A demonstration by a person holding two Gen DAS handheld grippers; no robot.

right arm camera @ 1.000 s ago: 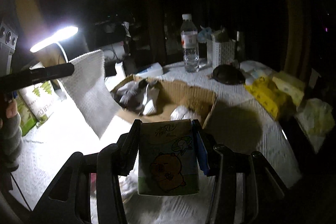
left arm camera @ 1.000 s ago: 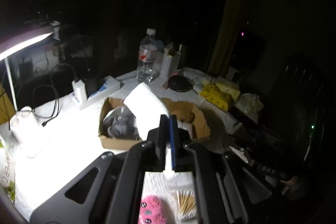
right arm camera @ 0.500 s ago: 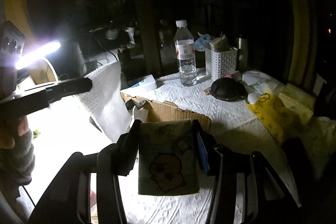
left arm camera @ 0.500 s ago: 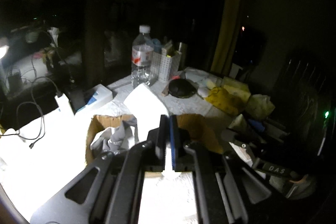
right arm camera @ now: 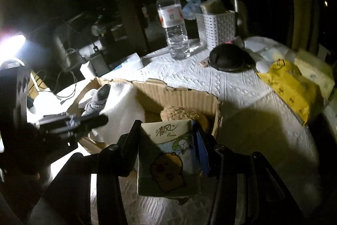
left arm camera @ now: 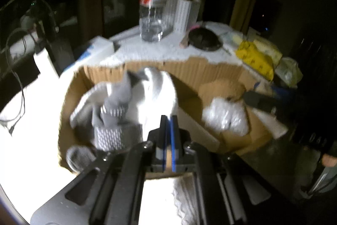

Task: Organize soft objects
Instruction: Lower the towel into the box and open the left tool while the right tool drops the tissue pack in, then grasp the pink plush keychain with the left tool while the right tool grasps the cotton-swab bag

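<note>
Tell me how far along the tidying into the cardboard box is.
Partly done. The cardboard box already holds grey socks and a clear plastic bag. In hand: the left gripper is shut on a white paper towel that hangs into the box, and the right gripper clamps a tissue pack at the near wall. Both await release.

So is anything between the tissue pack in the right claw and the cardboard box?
Nothing visible blocks it. The tissue pack sits at the near wall of the cardboard box. The white paper towel held by the left claw drapes into the box's left half; the right half looks free.
</note>
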